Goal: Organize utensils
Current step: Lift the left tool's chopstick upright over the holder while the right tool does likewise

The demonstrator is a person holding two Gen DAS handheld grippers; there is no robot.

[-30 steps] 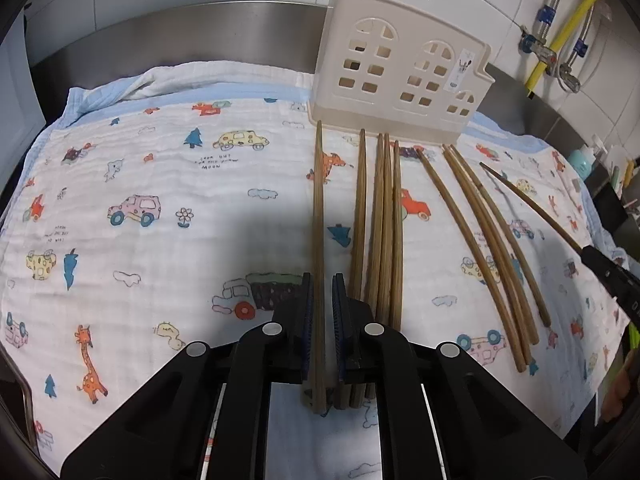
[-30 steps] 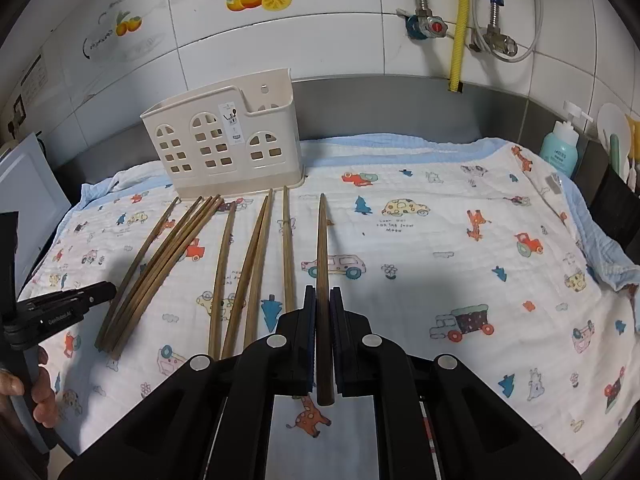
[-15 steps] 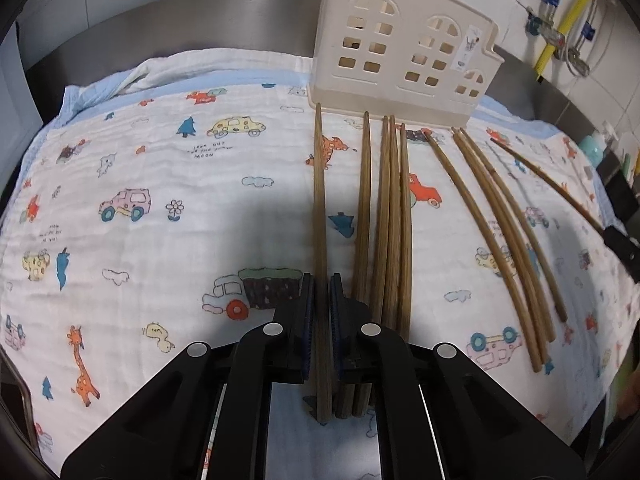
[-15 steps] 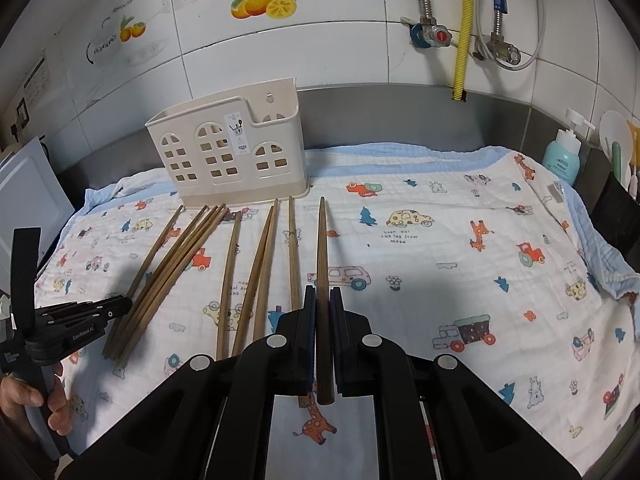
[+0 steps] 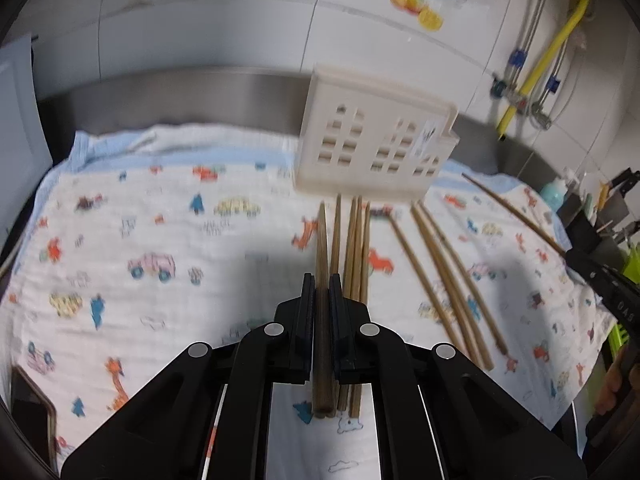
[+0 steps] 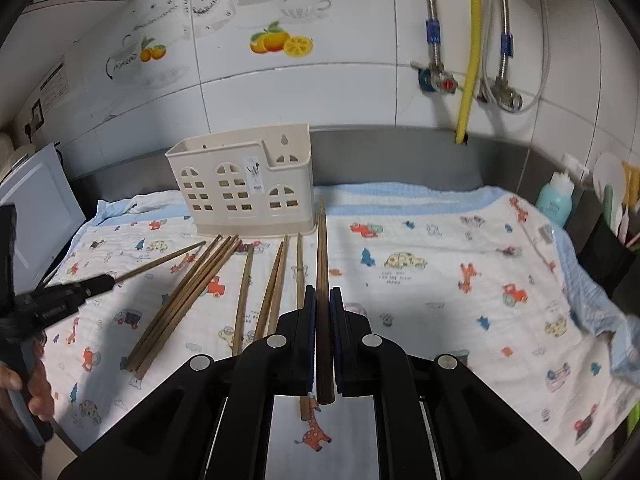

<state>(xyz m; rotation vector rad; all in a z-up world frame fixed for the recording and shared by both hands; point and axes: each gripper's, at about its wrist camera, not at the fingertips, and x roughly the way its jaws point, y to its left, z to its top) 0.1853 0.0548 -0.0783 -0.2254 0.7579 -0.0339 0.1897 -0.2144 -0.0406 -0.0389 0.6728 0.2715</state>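
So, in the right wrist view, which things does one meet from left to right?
Left gripper holding a chopstick → bundle of chopsticks → utensil holder → chopstick in the right gripper → teal bottle.

Wood, plastic, cloth, steel and glazed tile.
Brown wooden chopsticks [image 6: 188,300], matt, fine straight grain, no shine; darker brown wooden chopstick [image 6: 322,300] same dull finish. Cream perforated plastic utensil holder [image 6: 244,188], smooth, slight satin sheen, small paper label on front. White cartoon-print muslin cloth [image 6: 460,264] with blue border, soft, crinkled weave, matt. Brushed stainless steel backsplash strip [image 6: 400,152], dull grey reflection. White glazed wall tiles [image 6: 320,92], glossy, with fruit decals. Black plastic gripper fingers [image 6: 340,340], matt, ribbed blue rubbery pads [image 6: 309,340] inside. Yellow hose [image 6: 470,52], smooth plastic; braided metal hoses [image 6: 430,0], shiny.
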